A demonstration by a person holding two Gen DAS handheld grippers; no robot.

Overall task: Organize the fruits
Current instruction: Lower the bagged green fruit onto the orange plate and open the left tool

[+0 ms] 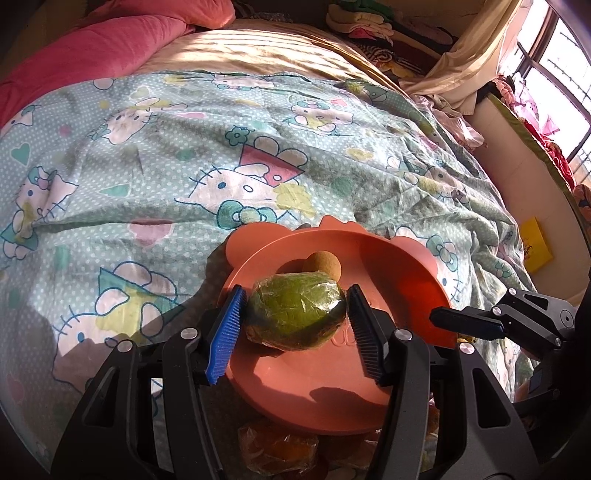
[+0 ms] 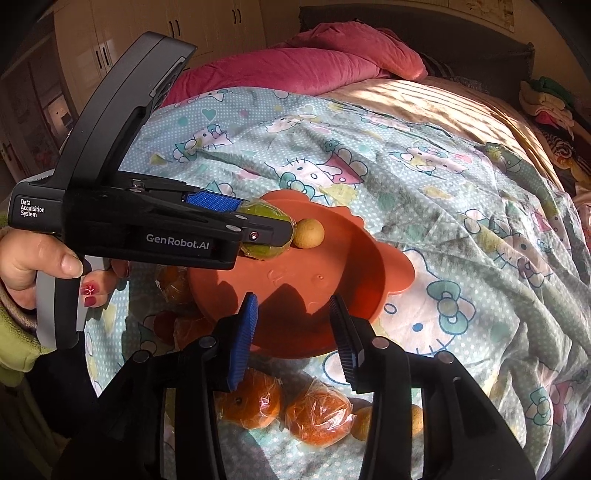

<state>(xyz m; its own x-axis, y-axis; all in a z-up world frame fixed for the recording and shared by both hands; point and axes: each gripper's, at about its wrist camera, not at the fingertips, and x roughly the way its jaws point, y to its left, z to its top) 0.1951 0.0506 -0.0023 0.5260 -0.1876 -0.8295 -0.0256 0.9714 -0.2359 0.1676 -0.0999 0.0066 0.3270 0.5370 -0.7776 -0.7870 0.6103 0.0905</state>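
Observation:
A salmon-pink plate (image 1: 391,269) with ear-shaped tabs lies on the bed; it also shows in the right wrist view (image 2: 354,258). My left gripper (image 1: 295,314) is shut on a green fruit in plastic wrap (image 1: 295,314) and holds it on the plate, next to a small tan round fruit (image 1: 324,264). In the right wrist view the left gripper (image 2: 264,230) holds the green fruit (image 2: 258,212) beside the tan fruit (image 2: 308,232). My right gripper (image 2: 291,332) is open and empty over the plate's near rim. Wrapped oranges (image 2: 319,417) lie just in front of the plate.
The bed is covered by a wrinkled Hello Kitty sheet (image 1: 147,166). A pink quilt (image 2: 295,62) lies at the head. More wrapped oranges (image 1: 280,450) sit at the plate's near edge. Piled clothes (image 1: 369,26) and a window (image 1: 554,74) are to the right.

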